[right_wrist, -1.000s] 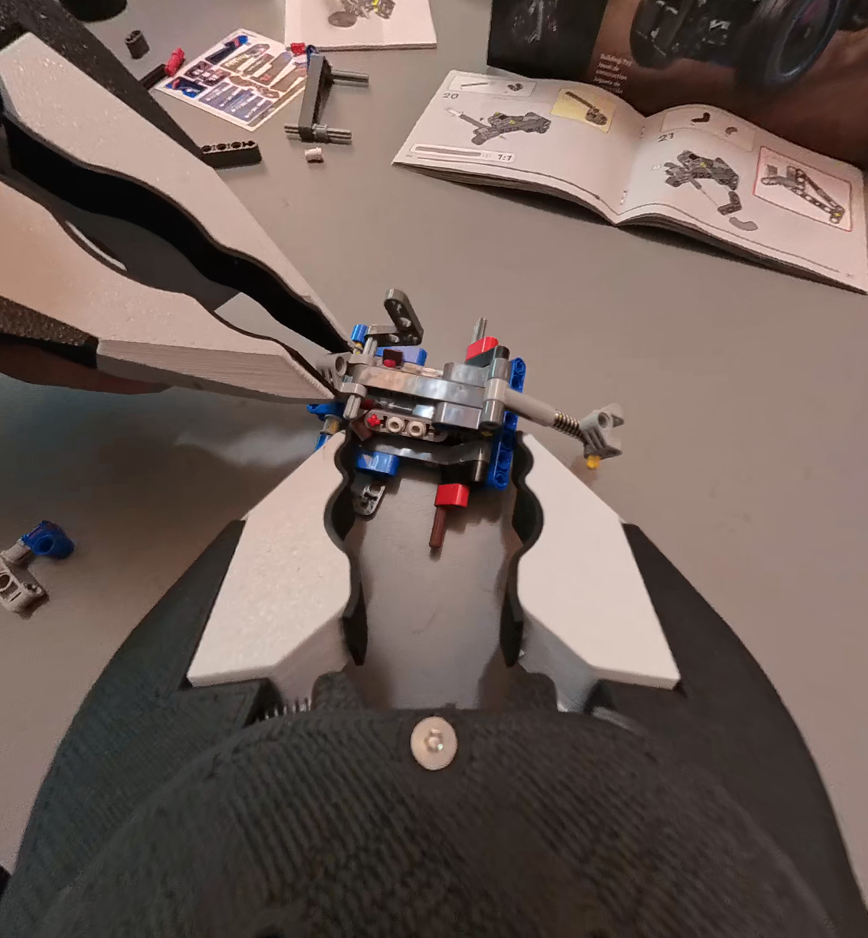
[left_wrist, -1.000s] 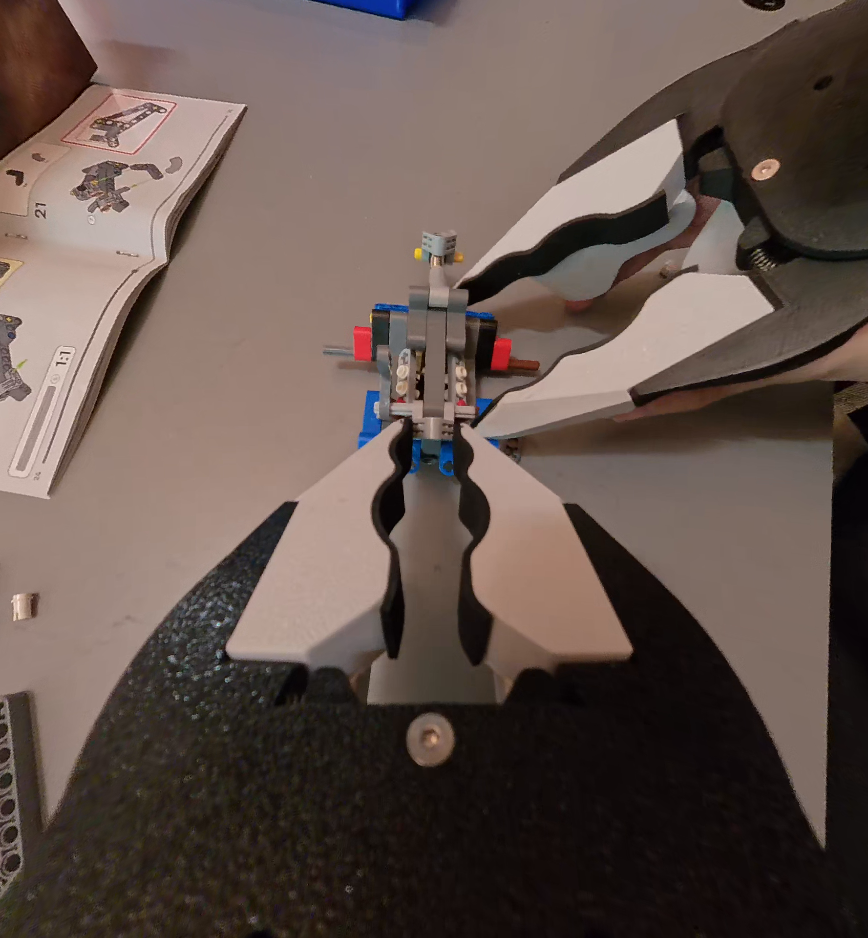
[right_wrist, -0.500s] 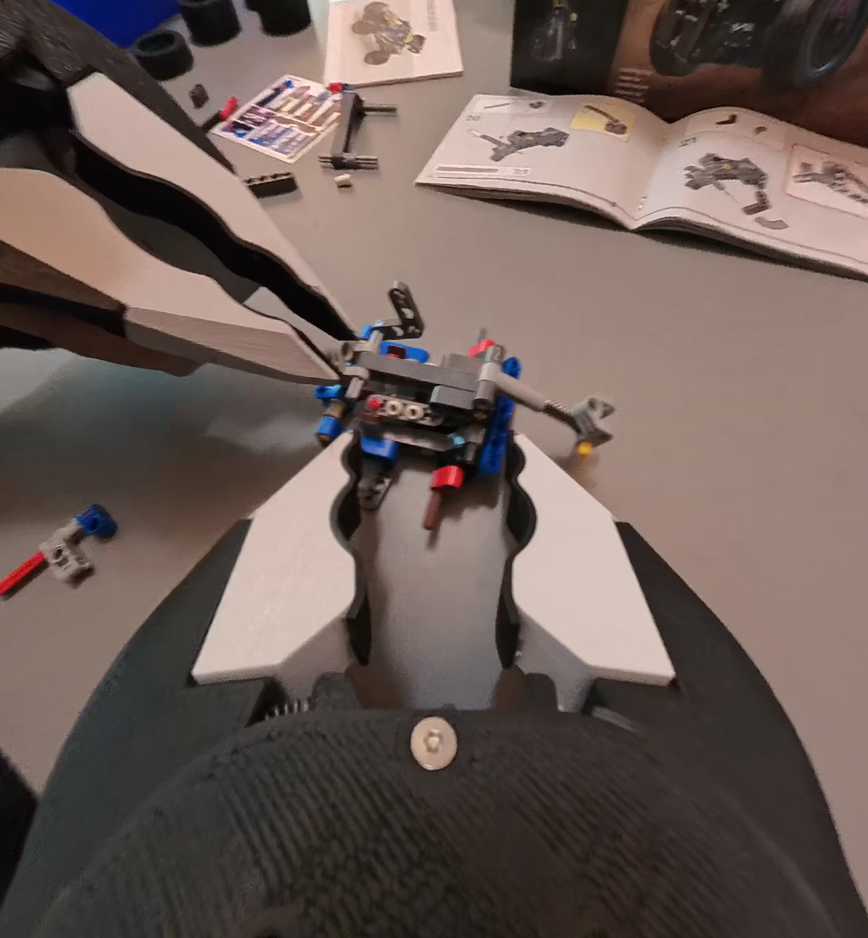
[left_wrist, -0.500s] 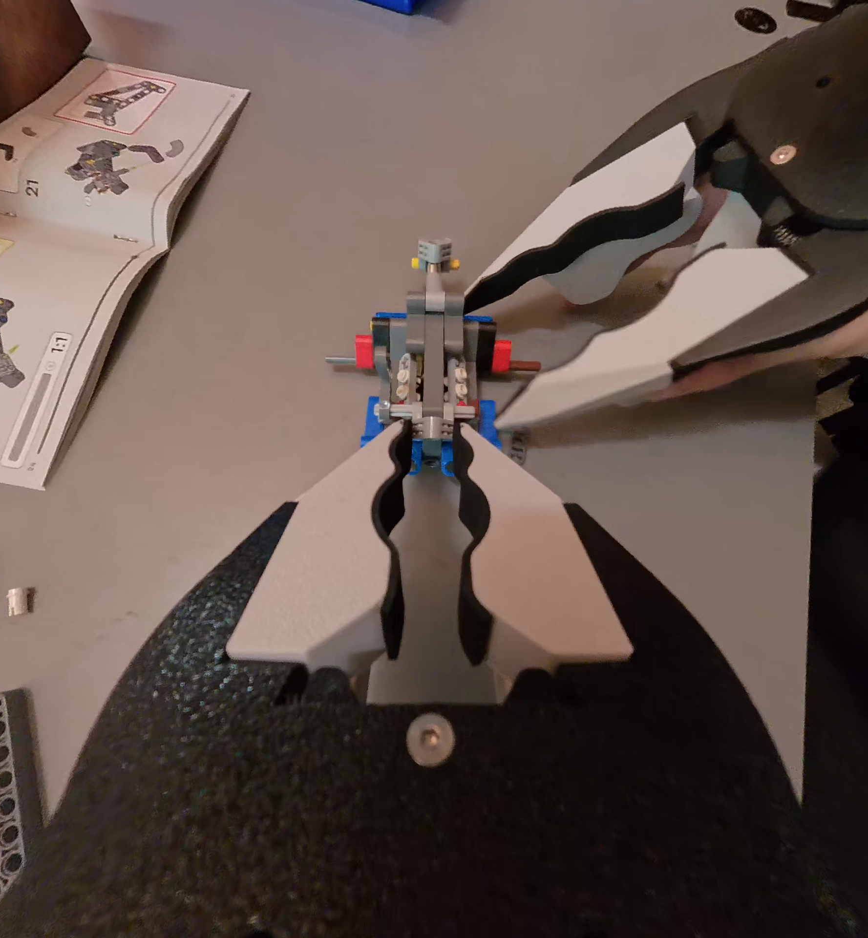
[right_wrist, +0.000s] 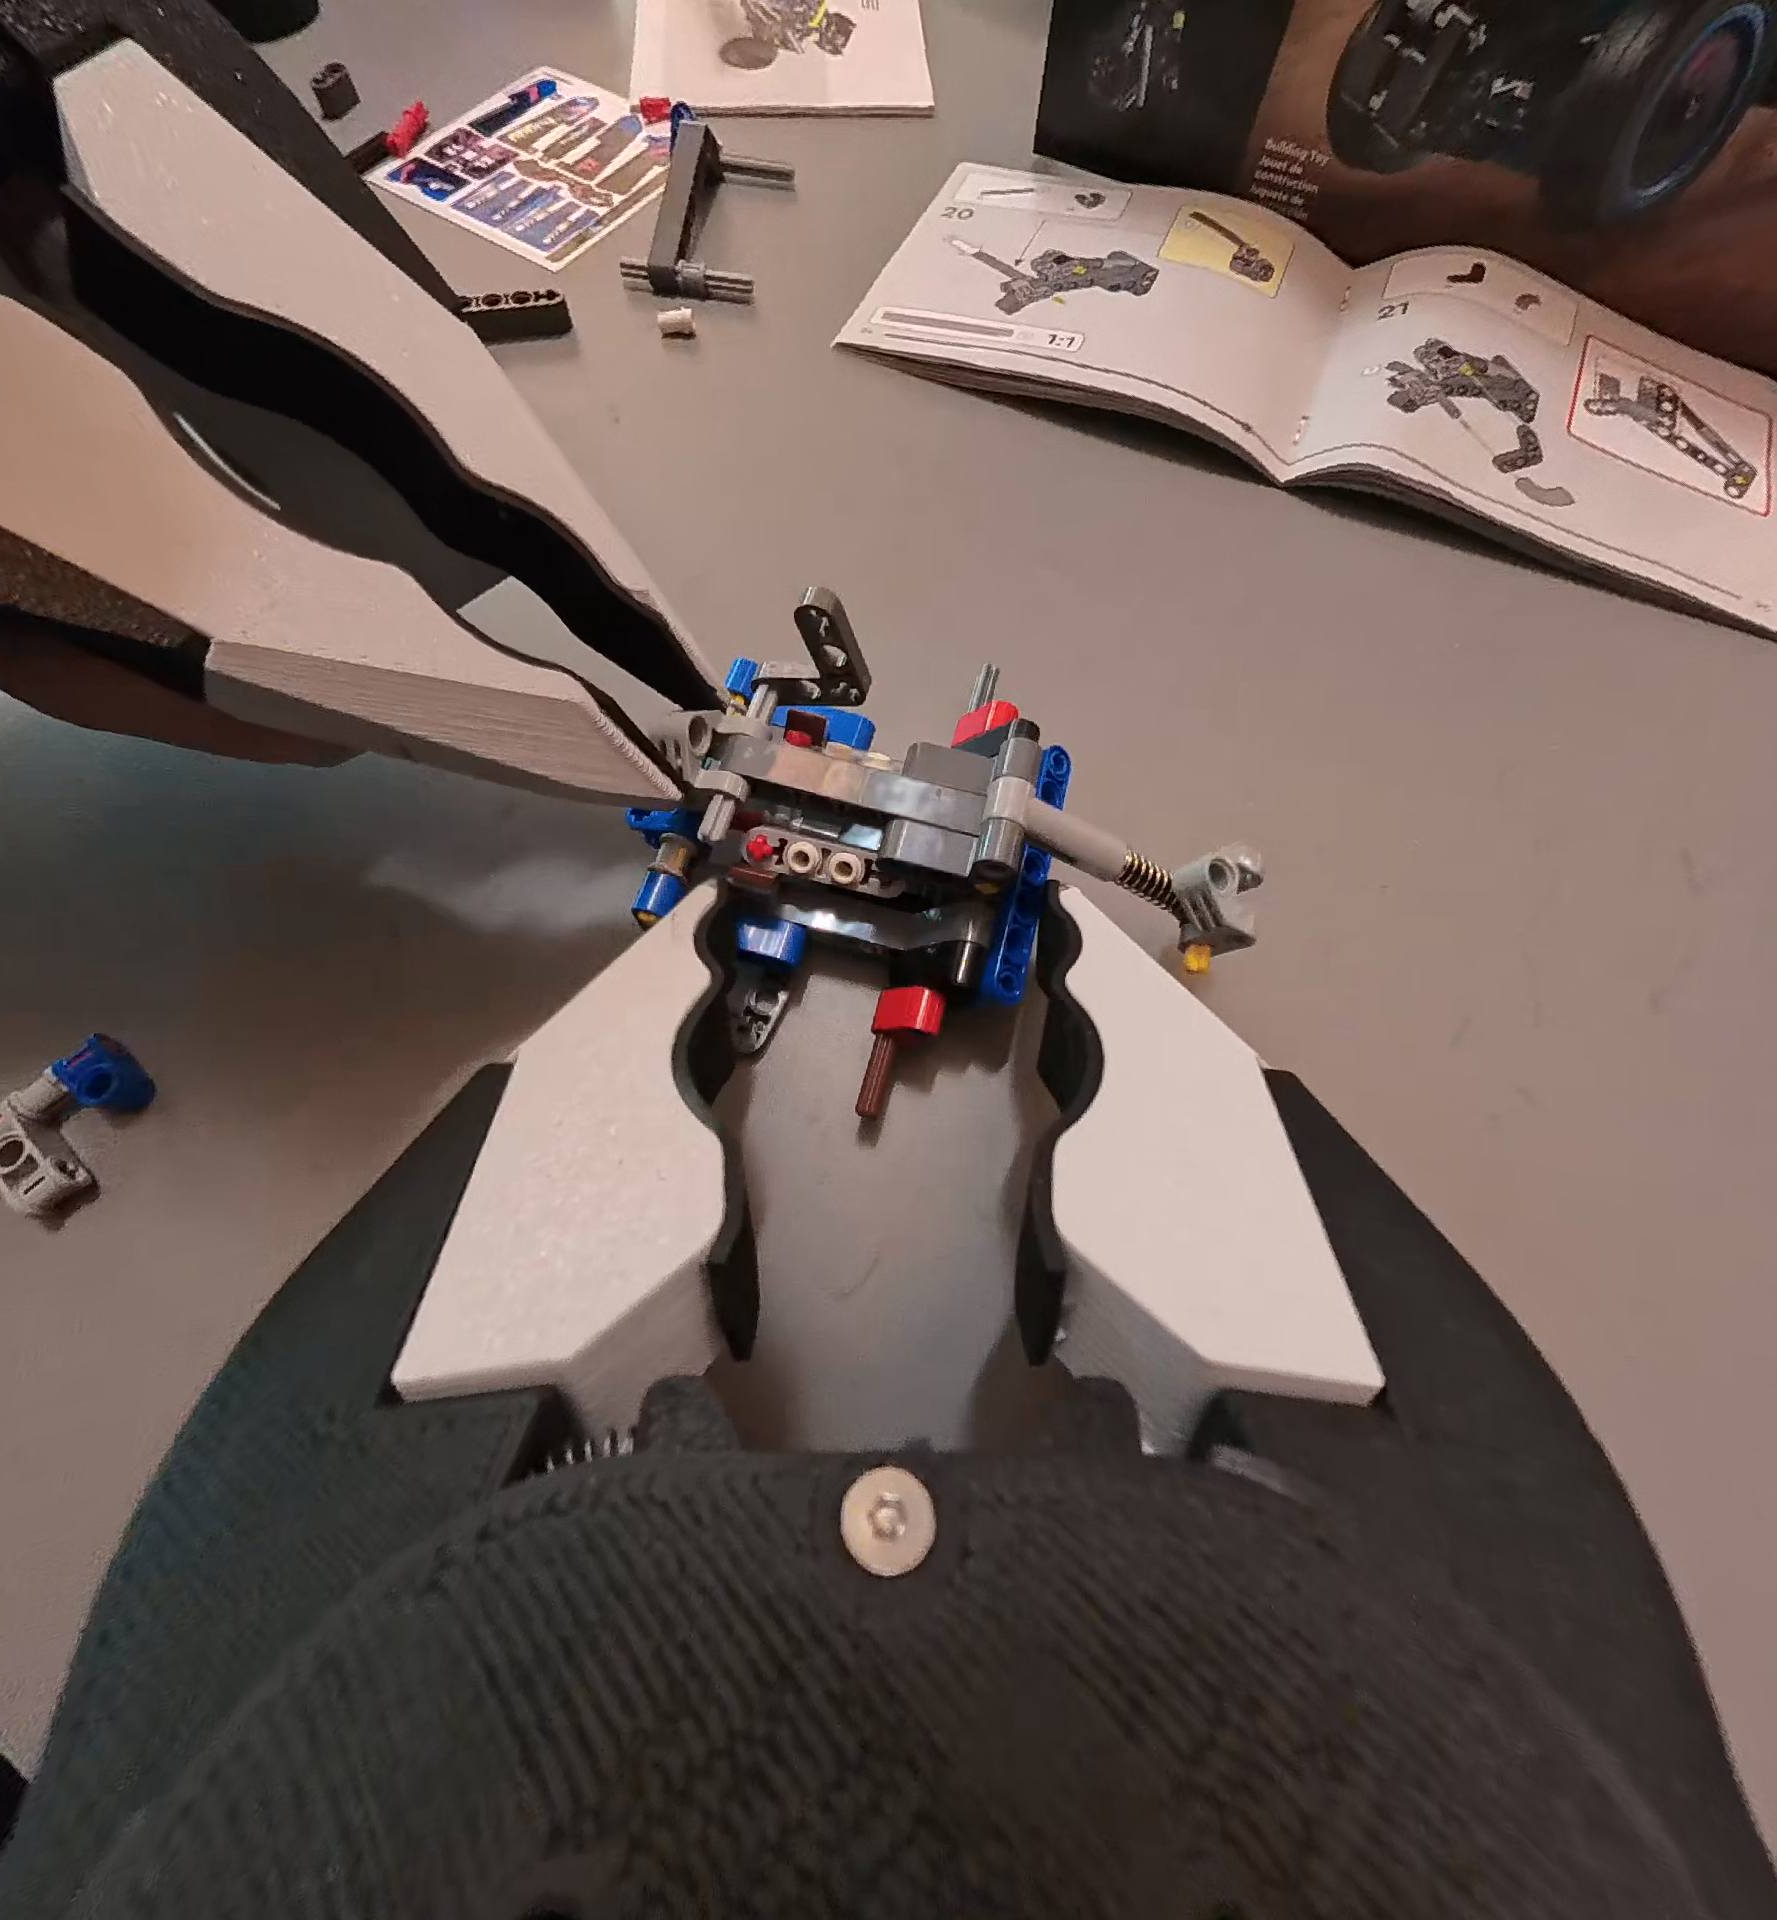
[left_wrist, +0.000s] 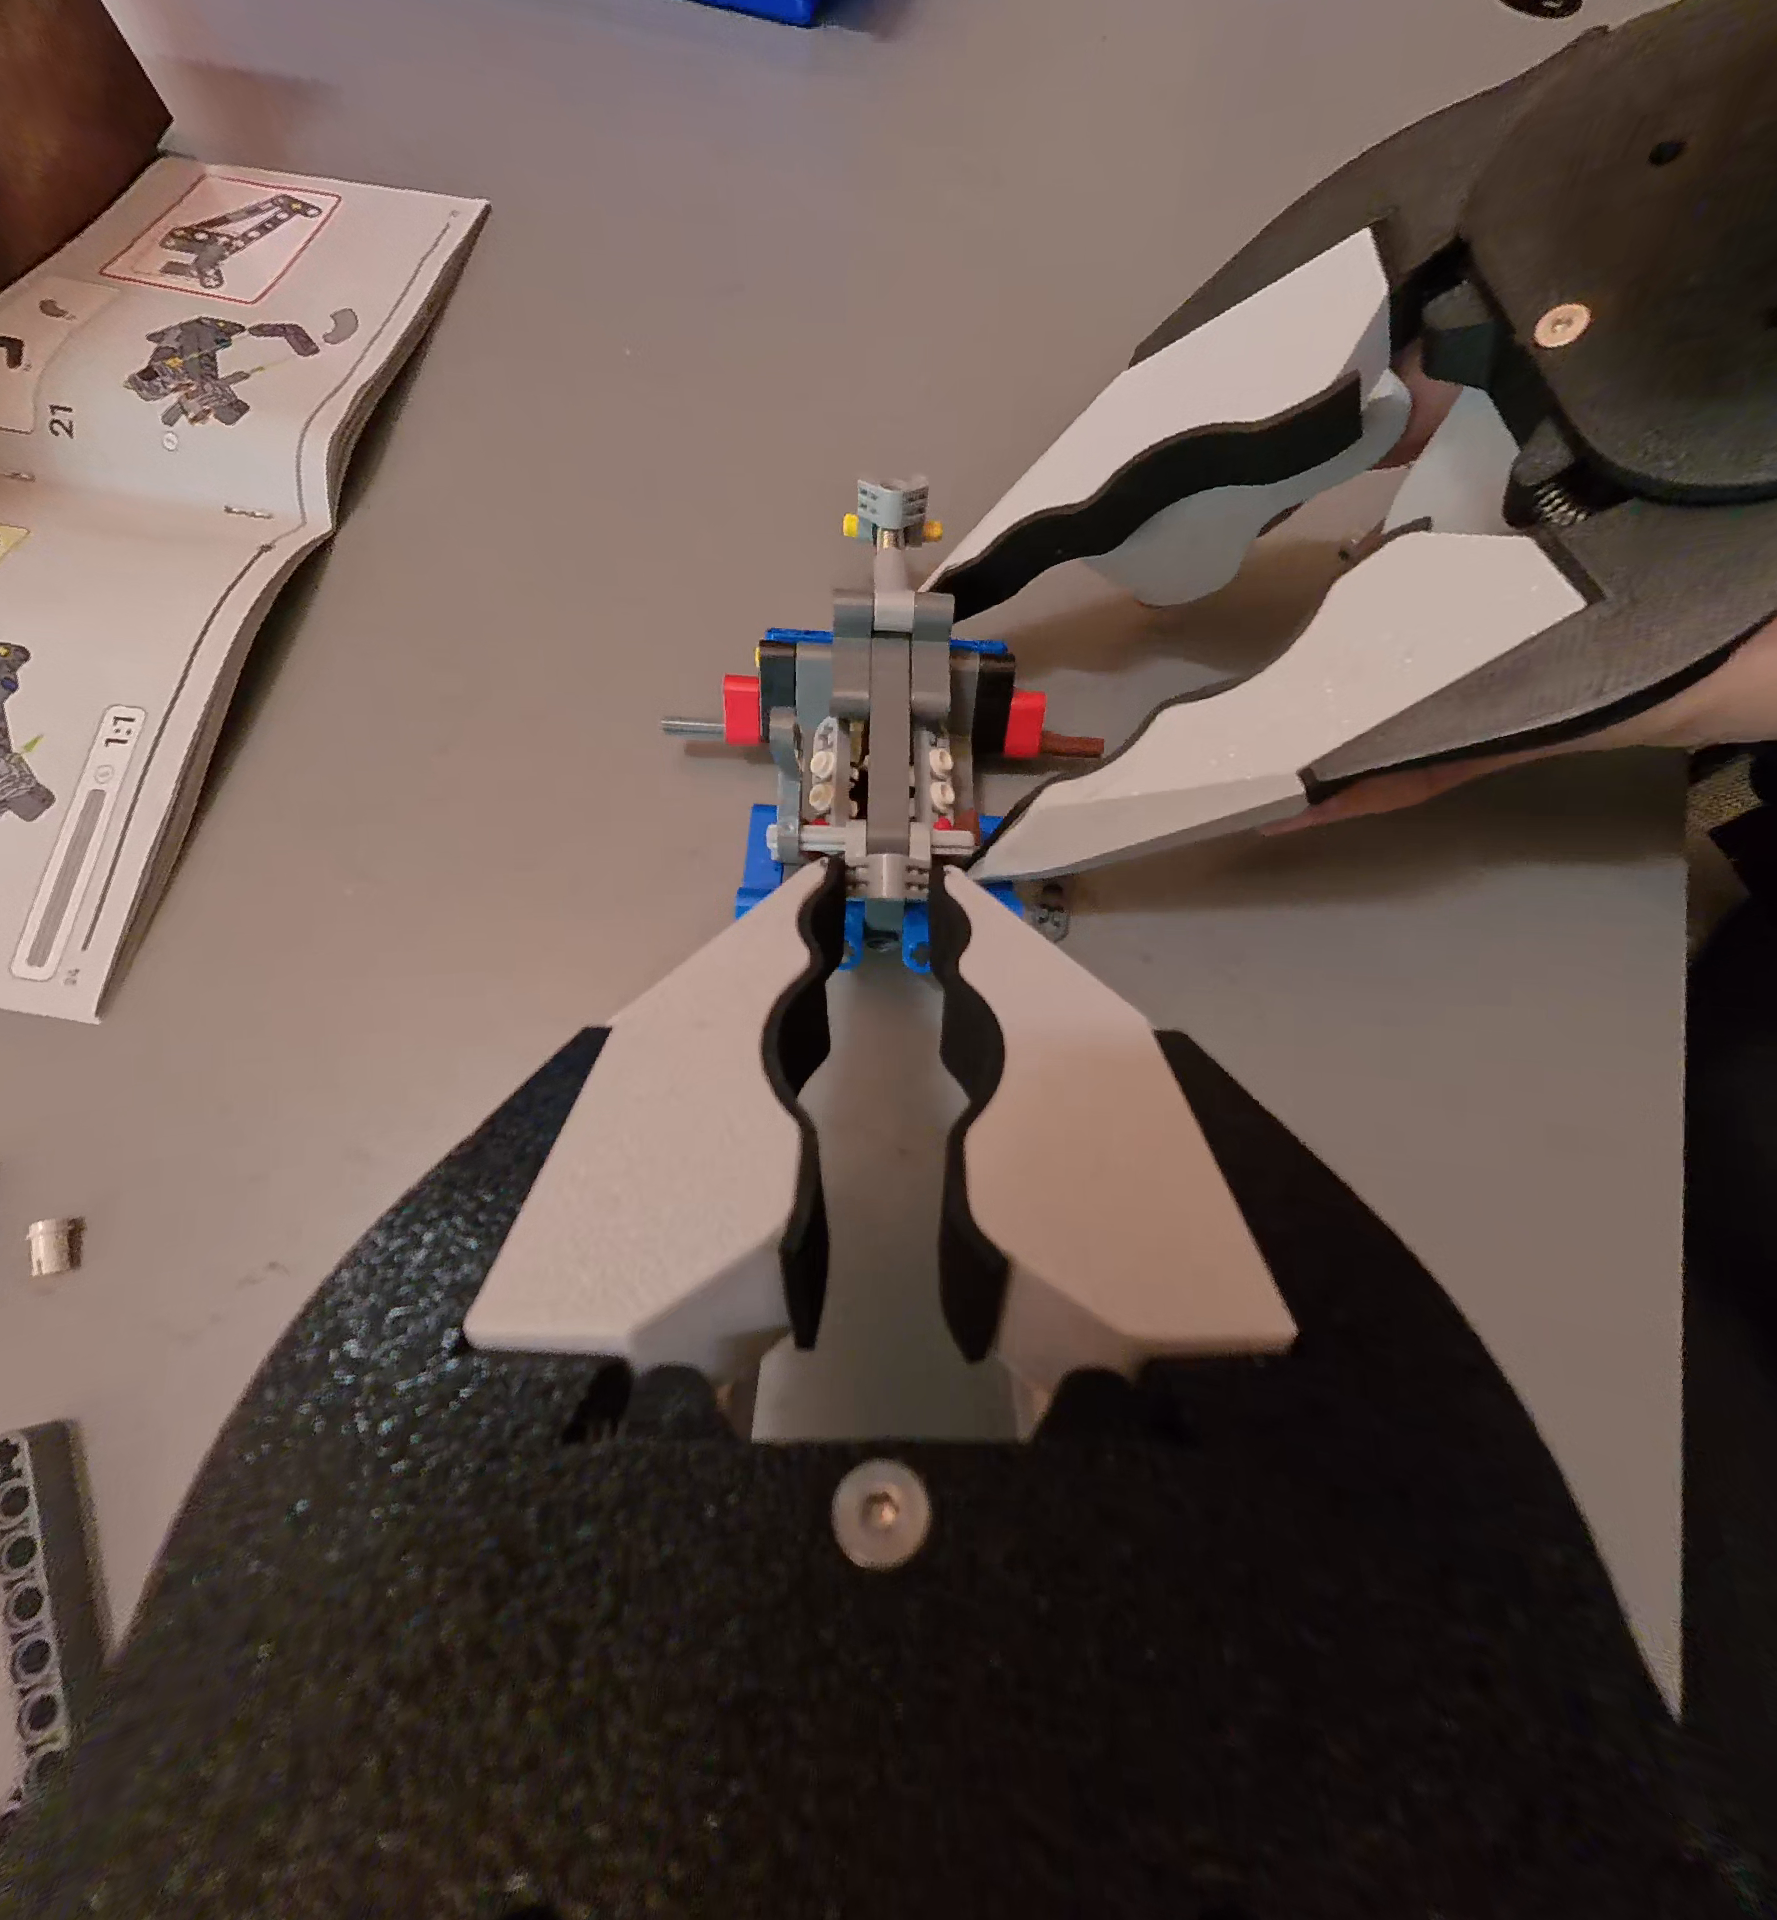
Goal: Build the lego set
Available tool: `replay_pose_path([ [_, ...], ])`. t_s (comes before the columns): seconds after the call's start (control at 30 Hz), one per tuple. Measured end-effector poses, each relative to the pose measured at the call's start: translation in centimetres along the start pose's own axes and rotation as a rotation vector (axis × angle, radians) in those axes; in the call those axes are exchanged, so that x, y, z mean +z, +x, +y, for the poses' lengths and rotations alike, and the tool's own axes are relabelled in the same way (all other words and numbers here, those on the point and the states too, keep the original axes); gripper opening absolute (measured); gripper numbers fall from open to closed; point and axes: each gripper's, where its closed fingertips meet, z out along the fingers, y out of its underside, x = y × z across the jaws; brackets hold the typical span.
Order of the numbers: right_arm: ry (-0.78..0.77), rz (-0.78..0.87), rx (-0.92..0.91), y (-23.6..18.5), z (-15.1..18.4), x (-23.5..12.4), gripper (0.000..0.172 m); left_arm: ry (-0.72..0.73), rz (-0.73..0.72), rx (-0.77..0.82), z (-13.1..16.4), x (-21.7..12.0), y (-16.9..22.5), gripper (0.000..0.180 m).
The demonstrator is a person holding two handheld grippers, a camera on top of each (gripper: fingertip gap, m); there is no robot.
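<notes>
A small brick assembly of grey, blue, red and black parts, with a spring shaft at one end, sits low over the grey table. My left gripper is shut on the grey connector at its near end. In the right wrist view the left gripper comes in from the left onto that end of the assembly. My right gripper spans the assembly's width, with its pads against the blue parts on both sides. In the left wrist view the right gripper reaches in from the right.
An open instruction booklet lies to the left, also far right in the right wrist view. A dark beam and a small grey bush lie near left. A grey-blue piece, a sticker sheet and a box lie around. Both grippers' tips are roughly 12 centimeters from the grey-blue piece.
My right gripper's fingers have drawn in a little onto the assembly's sides. My left gripper has kept its hold on the grey end. The assembly has barely shifted.
</notes>
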Motion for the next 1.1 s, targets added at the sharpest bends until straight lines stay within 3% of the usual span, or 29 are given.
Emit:
replay_pose_path([
  [0.37, 0.0, 0.013, -0.073, -0.6, 0.2, -0.2, 0.055, 0.087, -0.008, 0.136, 0.6, -0.3, 0.1, 0.012],
  [0.73, 0.03, -0.101, -0.032, -1.4, 0.0, -0.8, 0.056, 0.11, 0.031, 0.163, 0.5, -0.3, 0.2, 0.012],
  [0.9, 0.011, -0.058, -0.056, -0.3, 0.8, -1.5, 0.057, 0.08, 0.024, 0.15, 0.4, -0.1, 0.2, 0.012],
  [1.03, 0.006, -0.049, -0.207, 0.0, 1.7, -3.0, 0.056, 0.078, 0.014, 0.119, -0.1, 0.0, 0.3, 0.012],
  [1.1, -0.016, -0.073, -0.372, -0.2, 3.0, -3.6, 0.043, 0.063, -0.007, 0.111, -0.1, 0.1, 0.0, 0.012],
])
